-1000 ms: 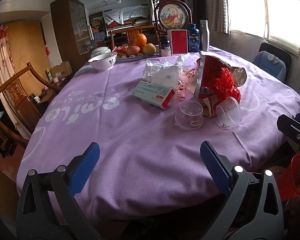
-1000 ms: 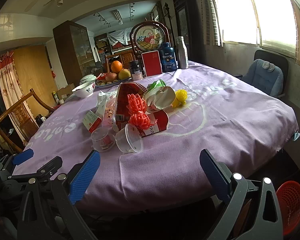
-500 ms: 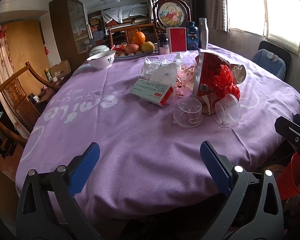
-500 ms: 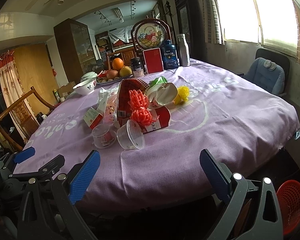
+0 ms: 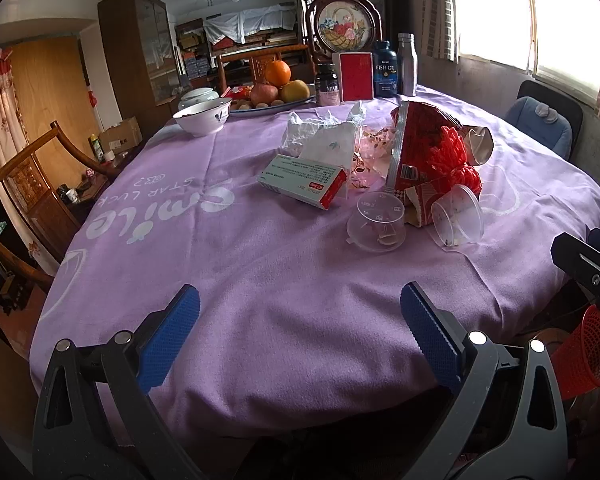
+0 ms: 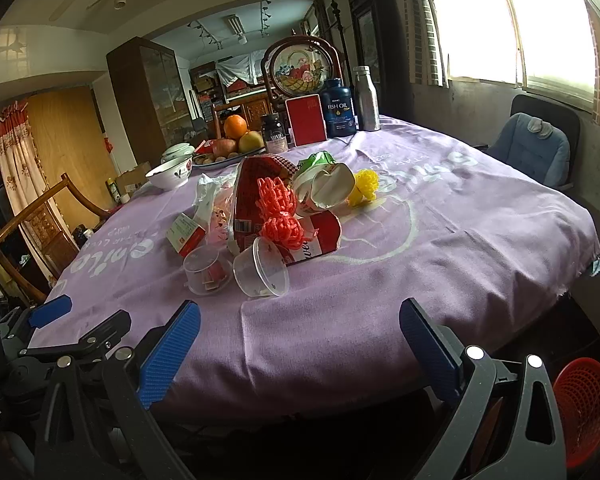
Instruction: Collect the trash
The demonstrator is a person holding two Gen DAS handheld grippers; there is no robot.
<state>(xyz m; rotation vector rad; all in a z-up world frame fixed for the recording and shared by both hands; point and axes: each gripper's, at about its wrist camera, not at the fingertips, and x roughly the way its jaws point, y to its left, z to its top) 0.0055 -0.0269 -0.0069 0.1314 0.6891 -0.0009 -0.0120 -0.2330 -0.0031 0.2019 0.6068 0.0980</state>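
A heap of trash lies mid-table on the purple cloth: a red snack bag [image 5: 420, 148] [image 6: 256, 188], red foam nets [image 5: 452, 160] [image 6: 278, 216], two clear plastic cups [image 5: 376, 220] [image 5: 458, 220] [image 6: 204, 268] [image 6: 264, 272], a red-and-white medicine box [image 5: 304, 182] [image 6: 186, 232], a crumpled white bag [image 5: 324, 136], a paper cup [image 6: 324, 188] and a yellow foam net [image 6: 366, 186]. My left gripper [image 5: 300, 336] is open and empty over the table's near edge. My right gripper [image 6: 300, 344] is open and empty, also short of the heap.
A red mesh basket [image 6: 584, 400] [image 5: 580, 352] stands on the floor at the lower right. At the table's far side stand a white bowl [image 5: 202, 116], a fruit plate [image 5: 276, 92], bottles [image 5: 385, 68] and a red box [image 5: 356, 76]. A wooden chair [image 5: 16, 184] stands left, a blue one [image 6: 536, 148] right.
Both grippers have drifted slightly toward the table, so the trash heap looks a little nearer. Both stay open and empty.
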